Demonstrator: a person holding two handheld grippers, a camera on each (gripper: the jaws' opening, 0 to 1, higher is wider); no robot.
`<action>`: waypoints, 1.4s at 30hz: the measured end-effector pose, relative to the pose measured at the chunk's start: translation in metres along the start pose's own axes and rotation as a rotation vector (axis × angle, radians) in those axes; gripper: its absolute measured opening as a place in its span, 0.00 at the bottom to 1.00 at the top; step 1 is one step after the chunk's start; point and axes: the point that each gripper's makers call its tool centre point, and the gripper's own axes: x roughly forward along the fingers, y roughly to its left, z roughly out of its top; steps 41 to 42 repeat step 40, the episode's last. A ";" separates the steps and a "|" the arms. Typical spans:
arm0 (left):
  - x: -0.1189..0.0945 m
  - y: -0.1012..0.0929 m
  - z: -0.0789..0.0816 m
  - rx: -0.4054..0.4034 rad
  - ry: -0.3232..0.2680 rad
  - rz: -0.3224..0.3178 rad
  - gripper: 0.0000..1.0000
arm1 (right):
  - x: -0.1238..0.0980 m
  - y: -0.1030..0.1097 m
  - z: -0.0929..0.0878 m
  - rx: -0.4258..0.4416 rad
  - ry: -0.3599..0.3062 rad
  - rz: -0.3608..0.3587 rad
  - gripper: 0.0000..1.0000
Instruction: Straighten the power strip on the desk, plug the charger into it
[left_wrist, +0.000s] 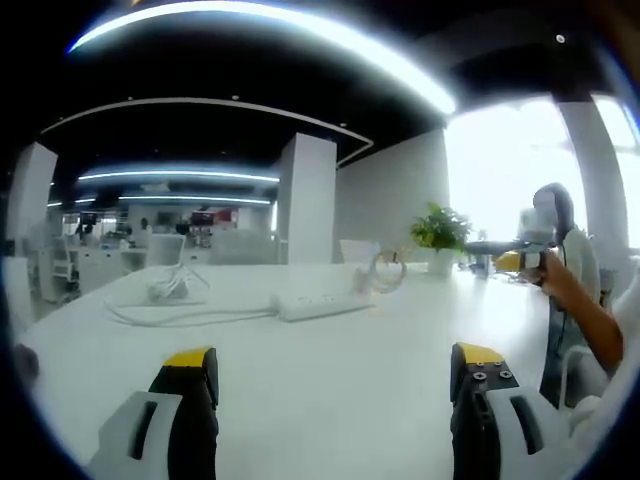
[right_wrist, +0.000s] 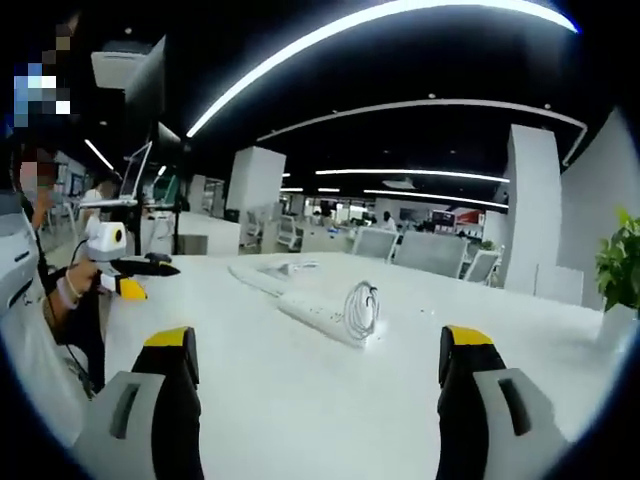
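Both views sit low over the white bench, looking level across it from opposite sides. Left gripper view faces the power strip from mid-distance, plant behind. Right gripper view faces the same strip, nearer. Shared: bench, strip, coiled cable.

Left tool and right tool hover level, jaws spread wide, holding nothing.

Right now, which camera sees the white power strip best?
The right gripper view: the power strip lies nearer and larger there, with a coiled cable resting by it. In the left gripper view the strip looks smaller, farther across the desk.
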 end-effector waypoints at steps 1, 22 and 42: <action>0.000 0.000 0.000 -0.001 -0.001 0.001 0.99 | -0.003 0.000 -0.003 0.008 0.000 -0.008 0.99; 0.001 0.003 0.004 -0.007 -0.011 0.009 0.99 | -0.022 0.003 -0.023 0.082 -0.012 -0.099 0.99; 0.002 0.008 0.005 -0.012 -0.016 0.021 0.99 | -0.019 0.006 -0.039 0.114 0.010 -0.120 0.98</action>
